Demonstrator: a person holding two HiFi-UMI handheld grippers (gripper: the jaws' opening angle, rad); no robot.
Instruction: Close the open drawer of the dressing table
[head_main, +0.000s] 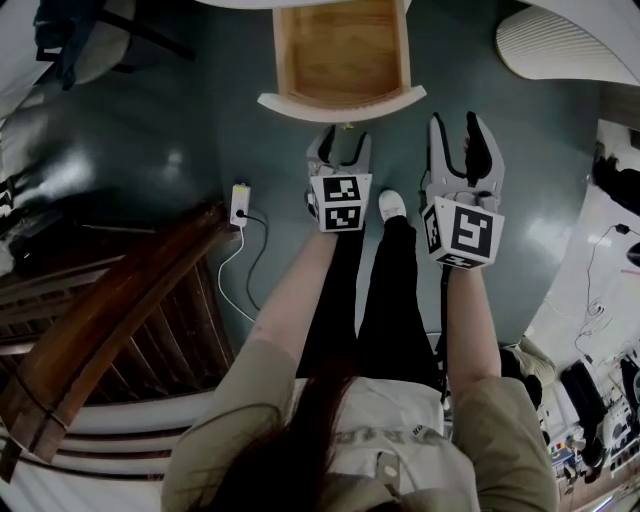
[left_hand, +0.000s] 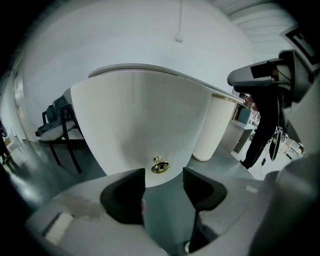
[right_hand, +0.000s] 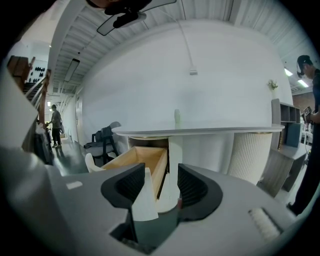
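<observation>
The dressing table carries its round white top above the drawer, which stands pulled far out toward you, its wooden inside bare and open to the ceiling; that is the thing you have to send home. The drawer's curved white front faces your left gripper squarely, and I judge you hold it there so you can push on that front; its jaws are parted with nothing between the pads, only the small brass knob showing beyond the gap, not touched. Your right gripper sits to the right of the drawer front and looks along the drawer's side wall; its jaws are likewise spread and empty, so it looks like a spare hand for now.

A flat push on the front should serve, in my view; the knob need not be gripped.

Around the drawer: the fluted white pedestal stands to its right under the tabletop, clear of the drawer's path; a dark chair is well off to its left; a wooden banister lies near your left side, well back from the drawer; a white plug adapter with its cable rests on the floor left of the drawer front; your shoe is just short of the front. Nothing I can see blocks the drawer.
</observation>
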